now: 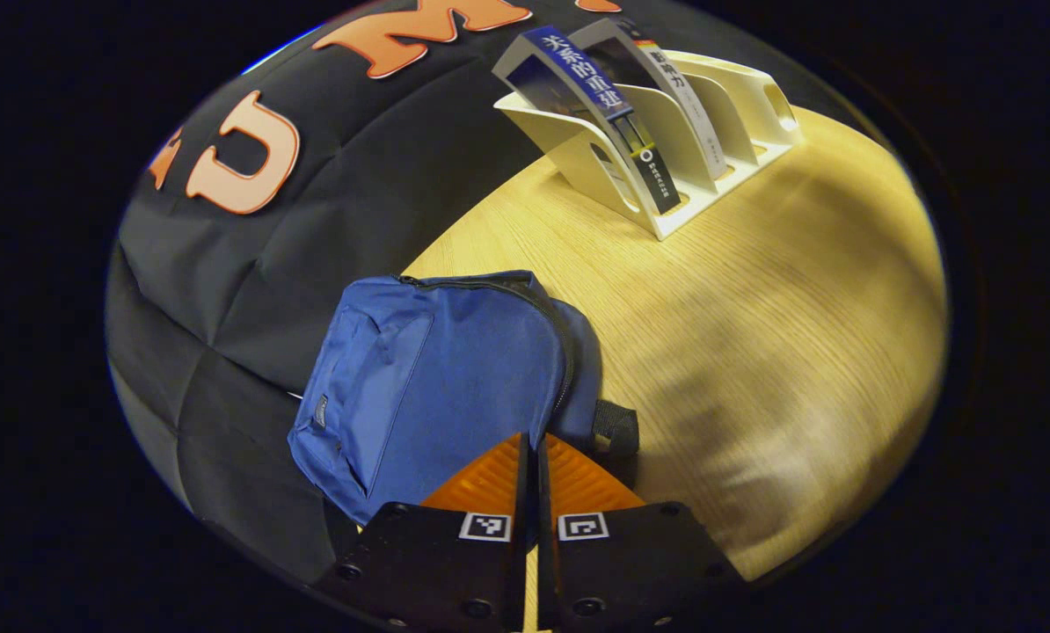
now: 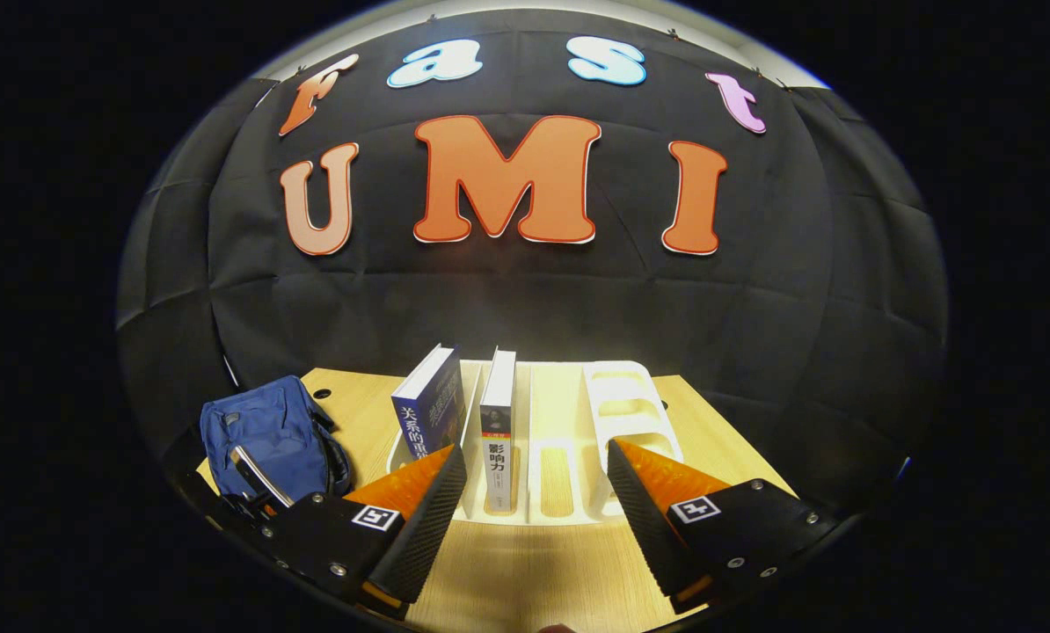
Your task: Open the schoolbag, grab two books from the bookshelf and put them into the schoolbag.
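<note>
Left gripper view: the left gripper [image 1: 531, 457] is closed, empty, beside the bag [image 1: 437, 378]. The right gripper [image 2: 534, 492] gapes before two books [image 2: 499, 431] in the rack [image 2: 626, 404] near the surface's [image 2: 507, 571] back edge.

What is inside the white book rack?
Two books stand in the white rack: a blue-spined book and a white-spined book beside it. The other slots look empty. The right gripper's finger hides the blue book's bottom corner.
</note>
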The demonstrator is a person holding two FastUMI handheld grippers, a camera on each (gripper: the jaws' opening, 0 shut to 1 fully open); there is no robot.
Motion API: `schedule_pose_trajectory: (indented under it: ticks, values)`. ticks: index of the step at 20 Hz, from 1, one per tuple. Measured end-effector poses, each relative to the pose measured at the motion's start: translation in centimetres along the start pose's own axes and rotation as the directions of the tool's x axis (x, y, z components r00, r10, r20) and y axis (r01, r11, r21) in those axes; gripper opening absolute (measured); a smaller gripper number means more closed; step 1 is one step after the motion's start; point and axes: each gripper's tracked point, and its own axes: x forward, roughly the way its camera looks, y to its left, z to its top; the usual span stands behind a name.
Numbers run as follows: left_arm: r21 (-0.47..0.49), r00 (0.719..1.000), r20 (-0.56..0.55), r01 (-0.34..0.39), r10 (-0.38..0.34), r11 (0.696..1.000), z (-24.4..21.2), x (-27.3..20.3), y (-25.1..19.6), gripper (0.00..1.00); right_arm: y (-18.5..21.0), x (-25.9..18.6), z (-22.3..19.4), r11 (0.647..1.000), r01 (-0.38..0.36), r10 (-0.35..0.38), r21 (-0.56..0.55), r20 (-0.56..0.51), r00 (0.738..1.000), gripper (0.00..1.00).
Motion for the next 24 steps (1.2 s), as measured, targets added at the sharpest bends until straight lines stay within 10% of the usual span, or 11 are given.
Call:
schedule_pose_trajectory:
  ticks: [14,24]
  values:
    - [-0.241,0.983,0.137,0.149,-0.119,0.959,5.7,-5.2,8.4,0.0,4.6,3.3,1.6,0.99,-0.136,0.135,-0.028,-0.051,0.99,0.96]
    - [-0.503,0.952,0.259,0.279,-0.165,0.818,8.0,-7.0,19.0,0.0,11.2,9.1,3.5,0.967,-0.252,0.241,-0.021,-0.234,0.942,0.96]
